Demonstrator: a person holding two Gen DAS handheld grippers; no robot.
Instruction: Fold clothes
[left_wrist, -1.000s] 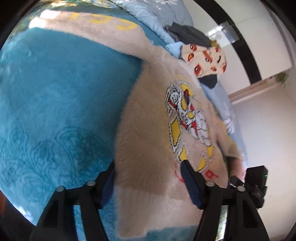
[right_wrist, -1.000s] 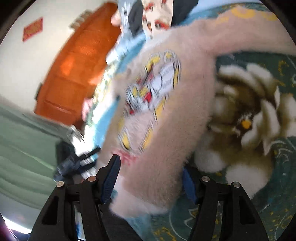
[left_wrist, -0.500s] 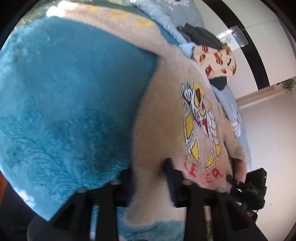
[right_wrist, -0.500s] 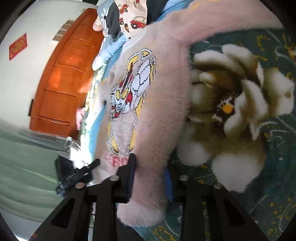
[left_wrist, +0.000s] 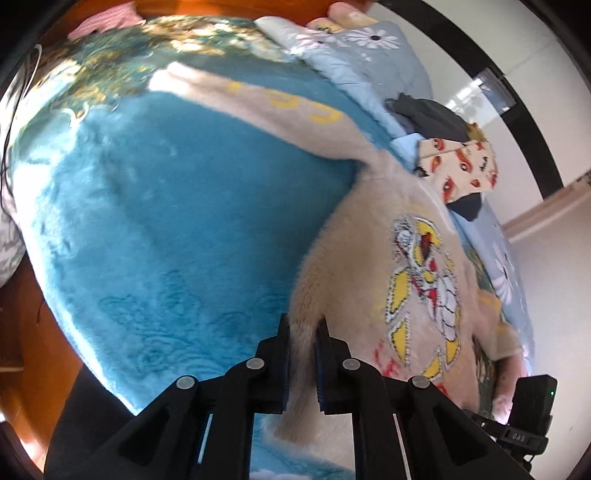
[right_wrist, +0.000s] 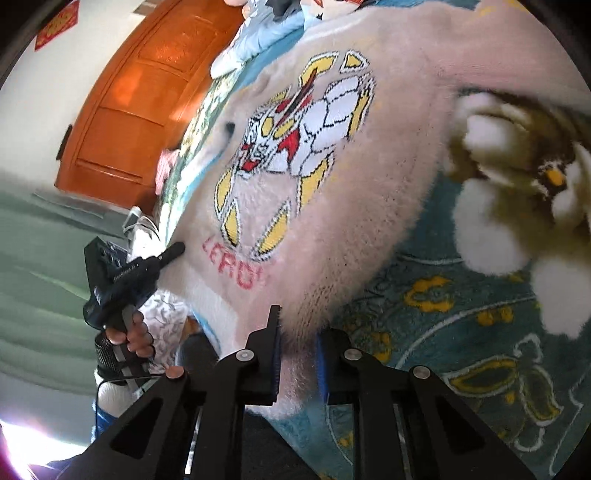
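A fluffy beige sweater (left_wrist: 369, 240) with a white, yellow and red robot picture lies flat on a teal blanket (left_wrist: 184, 203). One sleeve (left_wrist: 258, 96) stretches away to the upper left. My left gripper (left_wrist: 302, 332) is shut on the sweater's near hem corner, with fabric pinched between its blue pads. In the right wrist view the same sweater (right_wrist: 369, 184) fills the middle. My right gripper (right_wrist: 297, 332) has the other hem corner between its pads, and its jaws are still closing on it. The left gripper (right_wrist: 122, 273) and the hand holding it show at the left edge there.
A pile of other clothes (left_wrist: 458, 162) sits beyond the sweater on a light blue flowered quilt (left_wrist: 362, 55). The blanket (right_wrist: 443, 314) has a big flower pattern on the right. An orange wooden door (right_wrist: 140, 110) stands behind the bed. The bed edge is close below both grippers.
Both grippers went from wide open around the hem to pinching it. Both views now take in more of the bed and sweater.
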